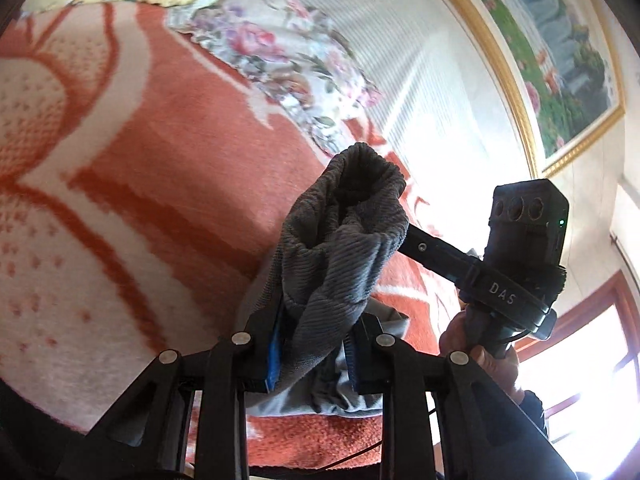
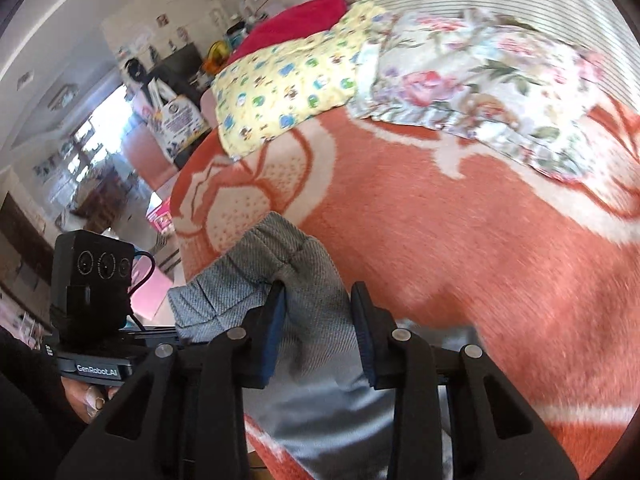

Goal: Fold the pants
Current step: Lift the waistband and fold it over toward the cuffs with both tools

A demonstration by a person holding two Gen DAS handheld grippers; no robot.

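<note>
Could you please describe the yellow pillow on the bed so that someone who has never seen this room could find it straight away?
Start from the bed's orange and white blanket. At its far end, two pillows lie side by side against the striped wall. The yellow pillow is the one nearer the cluttered room, printed with small blue and green cartoon figures, whereas its neighbour, the white pillow, has pink roses and a frilled edge.

The pants [image 2: 312, 280] hang above the blanket [image 2: 440, 240], two pillows [image 2: 288, 92] lying side by side beyond.
</note>
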